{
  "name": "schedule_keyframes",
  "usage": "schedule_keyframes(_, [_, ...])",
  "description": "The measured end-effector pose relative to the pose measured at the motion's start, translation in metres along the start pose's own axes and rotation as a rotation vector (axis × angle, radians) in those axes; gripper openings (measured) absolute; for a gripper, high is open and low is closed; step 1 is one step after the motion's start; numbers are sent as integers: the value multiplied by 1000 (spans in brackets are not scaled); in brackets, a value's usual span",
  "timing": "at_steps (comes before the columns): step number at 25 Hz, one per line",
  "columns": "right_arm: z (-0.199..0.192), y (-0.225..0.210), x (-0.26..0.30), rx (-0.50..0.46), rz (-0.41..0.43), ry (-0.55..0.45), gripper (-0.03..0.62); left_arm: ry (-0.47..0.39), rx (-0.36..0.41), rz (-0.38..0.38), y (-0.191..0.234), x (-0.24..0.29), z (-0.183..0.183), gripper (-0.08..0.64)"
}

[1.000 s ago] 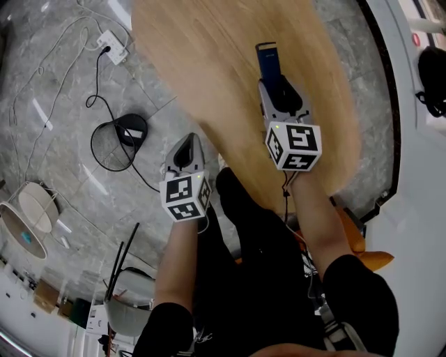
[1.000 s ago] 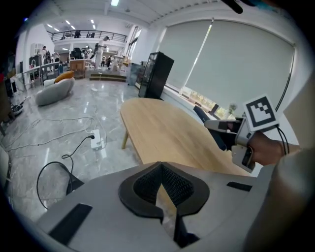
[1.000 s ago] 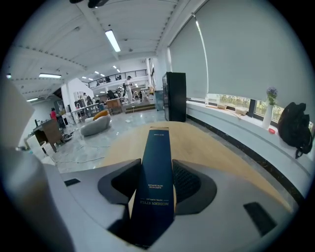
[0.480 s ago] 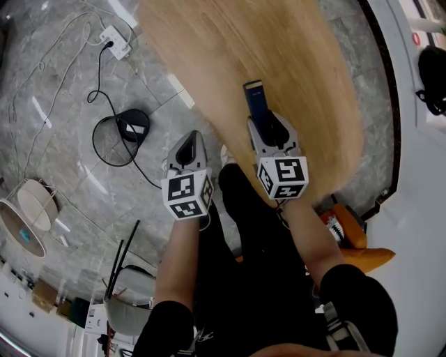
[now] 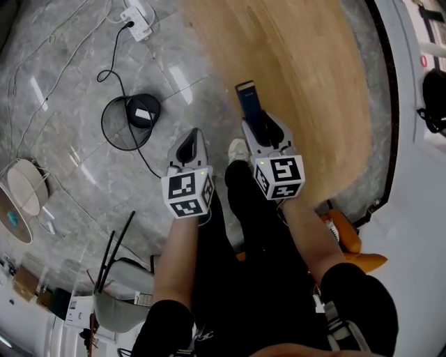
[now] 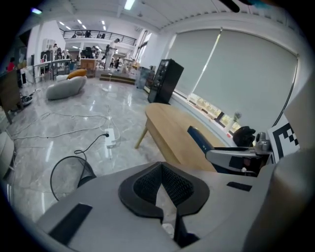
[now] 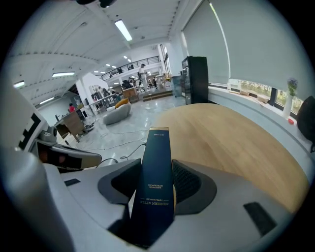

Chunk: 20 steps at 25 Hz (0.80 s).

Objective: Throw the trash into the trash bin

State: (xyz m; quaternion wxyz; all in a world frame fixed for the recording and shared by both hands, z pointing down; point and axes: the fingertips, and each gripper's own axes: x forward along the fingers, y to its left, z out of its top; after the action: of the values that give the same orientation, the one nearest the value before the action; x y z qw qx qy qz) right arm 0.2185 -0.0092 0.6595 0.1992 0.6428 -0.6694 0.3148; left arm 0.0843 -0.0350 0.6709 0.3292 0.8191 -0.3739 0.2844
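Observation:
A tall dark blue carton (image 5: 247, 103) with gold print stands up between the jaws of my right gripper (image 5: 256, 129), which is shut on it; in the right gripper view the carton (image 7: 156, 167) fills the gap between the pads. It hangs at the edge of the wooden table (image 5: 300, 77), above the grey floor. The trash bin (image 5: 129, 123), a black wire basket with something dark and white inside, stands on the floor to the left. My left gripper (image 5: 188, 148) is shut and holds nothing, with the bin (image 6: 74, 170) ahead and to its left.
A white power strip (image 5: 139, 14) lies on the floor beyond the bin, and its black cable runs past the bin. A white round stand (image 5: 21, 192) is at far left. The person's shoe (image 5: 238, 149) shows between the grippers. An orange object (image 5: 348, 240) lies at right.
Both grippers have moved left, away from the table. The right one, still holding the carton, has gone from over the tabletop to its edge. The bin now sits nearer both grippers.

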Motion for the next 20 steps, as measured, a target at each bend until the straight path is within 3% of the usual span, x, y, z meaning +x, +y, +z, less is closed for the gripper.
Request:
schedule_keyframes(6, [6, 105, 41, -70, 124, 39, 198, -33, -93, 76, 92, -38, -7, 12])
schedule_keyframes(9, [4, 165, 69, -46, 220, 79, 198, -51, -140, 116, 139, -55, -12, 12])
schedule_keyframes(13, [-13, 240, 112, 67, 344, 203, 198, -69, -205, 174, 201, -79, -19, 12])
schedule_keyframes(17, [-45, 304, 154, 94, 414, 348, 198, -71, -258, 213, 257, -97, -28, 12])
schedule_keyframes(20, [-78, 338, 181, 59, 431, 469, 198, -69, -289, 231, 289, -105, -38, 12])
